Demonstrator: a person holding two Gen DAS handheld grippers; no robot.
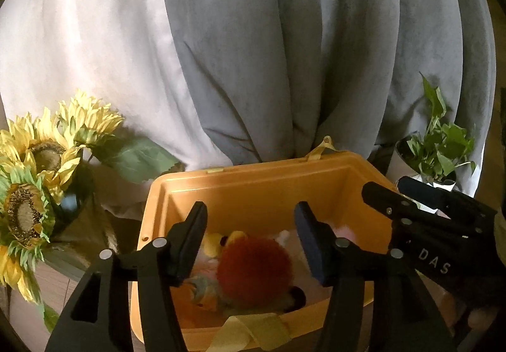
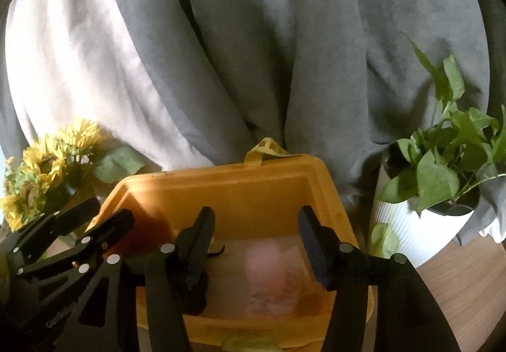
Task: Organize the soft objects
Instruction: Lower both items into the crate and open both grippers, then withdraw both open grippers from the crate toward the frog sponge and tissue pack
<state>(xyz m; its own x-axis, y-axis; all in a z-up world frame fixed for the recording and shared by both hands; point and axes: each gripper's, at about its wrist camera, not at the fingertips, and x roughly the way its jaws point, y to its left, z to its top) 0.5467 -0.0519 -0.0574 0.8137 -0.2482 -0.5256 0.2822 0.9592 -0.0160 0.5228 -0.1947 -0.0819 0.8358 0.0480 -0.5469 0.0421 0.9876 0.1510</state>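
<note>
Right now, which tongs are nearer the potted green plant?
Right. The right tongs hang over the bin's plant-side half, the potted green plant just beyond; the left tongs are over the sunflower-side half, farther off.

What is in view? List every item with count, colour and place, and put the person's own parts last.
Plastic storage bin: one, orange-yellow, centre, under both grippers.
Fluffy pom-pom toy: one, red, inside the bin.
Small plush toy: one, yellow, inside the bin behind the red one.
Flat soft piece: one, pale pink, on the bin floor.
Ribbon handle: one, yellow, on the bin's far rim.
Artificial sunflowers: a bunch, yellow, left of the bin.
Potted leafy plant: one, green in a white pot, right of the bin.
Curtains: grey and white, behind.
Left gripper: black, open above the bin.
Right gripper: black, open above the bin.
</note>
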